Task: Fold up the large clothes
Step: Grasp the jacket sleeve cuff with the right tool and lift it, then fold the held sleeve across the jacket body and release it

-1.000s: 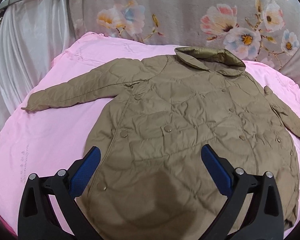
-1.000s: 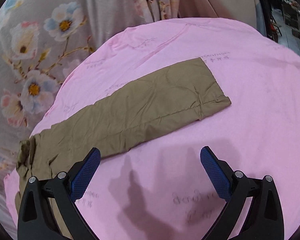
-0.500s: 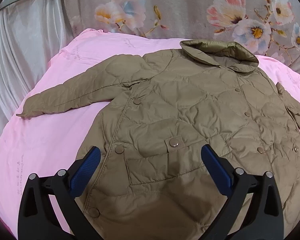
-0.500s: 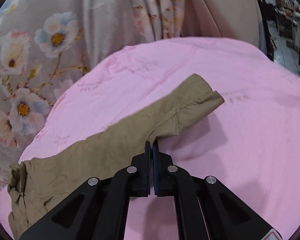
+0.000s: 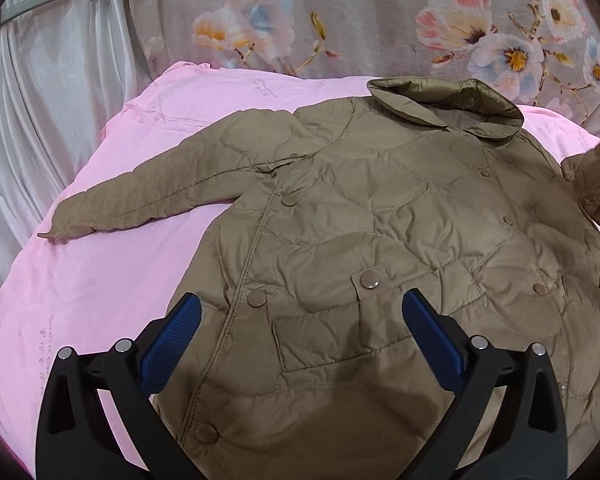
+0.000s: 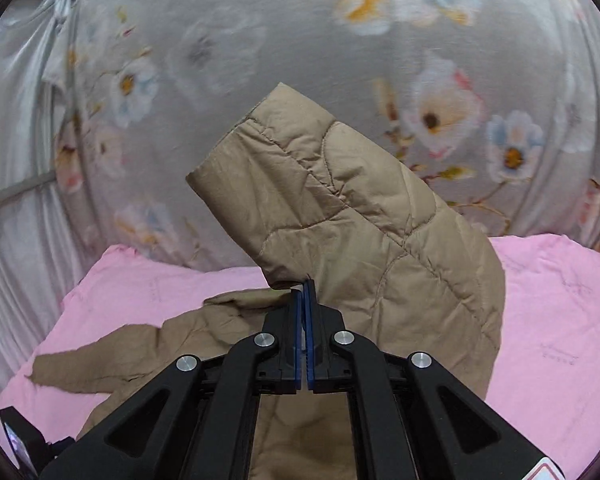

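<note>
A khaki quilted jacket [image 5: 380,240] with snap buttons lies front up on a pink sheet [image 5: 80,280], collar at the far side. Its left sleeve [image 5: 148,200] stretches flat toward the left. My left gripper [image 5: 300,320] hovers open over the lower front, nothing between its blue pads. My right gripper [image 6: 304,284] is shut on the edge of the right sleeve [image 6: 340,208], which hangs lifted off the sheet with its cuff sticking up. In the left wrist view that raised sleeve [image 5: 596,184] shows at the right edge.
A grey floral curtain [image 5: 380,20] hangs behind the bed. Pale drapes [image 5: 40,120] and a metal rail stand at the left. The pink sheet [image 6: 560,300] spreads out to both sides of the jacket.
My right gripper closed on the right sleeve near its cuff and lifted it high off the sheet, swinging toward the jacket body. My left gripper edged in over the jacket front and stayed open.
</note>
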Demonstrator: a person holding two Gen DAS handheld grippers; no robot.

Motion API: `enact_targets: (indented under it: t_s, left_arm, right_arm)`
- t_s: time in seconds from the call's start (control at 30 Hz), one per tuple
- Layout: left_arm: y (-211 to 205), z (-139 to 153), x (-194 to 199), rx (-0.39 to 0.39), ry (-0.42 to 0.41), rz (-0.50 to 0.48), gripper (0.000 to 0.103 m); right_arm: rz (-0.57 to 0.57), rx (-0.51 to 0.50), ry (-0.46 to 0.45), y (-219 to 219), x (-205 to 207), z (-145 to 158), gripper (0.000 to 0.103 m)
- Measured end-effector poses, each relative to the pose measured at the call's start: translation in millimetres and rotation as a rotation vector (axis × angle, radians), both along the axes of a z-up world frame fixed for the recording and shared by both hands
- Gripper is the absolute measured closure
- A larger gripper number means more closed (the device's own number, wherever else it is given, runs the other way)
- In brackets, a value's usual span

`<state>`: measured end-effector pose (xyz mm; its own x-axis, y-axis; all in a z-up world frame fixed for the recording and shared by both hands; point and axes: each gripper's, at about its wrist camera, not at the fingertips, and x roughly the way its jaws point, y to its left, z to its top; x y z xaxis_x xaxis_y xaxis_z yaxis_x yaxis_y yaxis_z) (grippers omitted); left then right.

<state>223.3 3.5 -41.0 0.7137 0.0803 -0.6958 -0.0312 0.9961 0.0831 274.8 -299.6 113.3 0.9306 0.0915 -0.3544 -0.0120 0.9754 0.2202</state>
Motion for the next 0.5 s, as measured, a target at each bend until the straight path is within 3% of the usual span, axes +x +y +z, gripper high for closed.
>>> enact_targets:
  t_s: [0.27, 0.37, 0.43, 0.5]
  left_arm:
    - [9, -17, 6, -0.051, 0.041, -0.005, 0.005]
    - [11, -22, 9, -0.087, 0.062, -0.024, 0.005]
    - [16, -20, 10, -0.130, 0.060, -0.038, 0.005]
    - [22, -14, 12, -0.197, 0.060, -0.055, 0.005]
  right_arm:
    - [0.221, -0.075, 0.200, 118, 51, -82, 0.098]
    - [0.288, -0.095, 0.291, 144, 60, -118, 0.082]
    - [0.289, -0.113, 0.302, 149, 53, -127, 0.054]
    - [0.296, -0.100, 0.262, 140, 39, -121, 0.049]
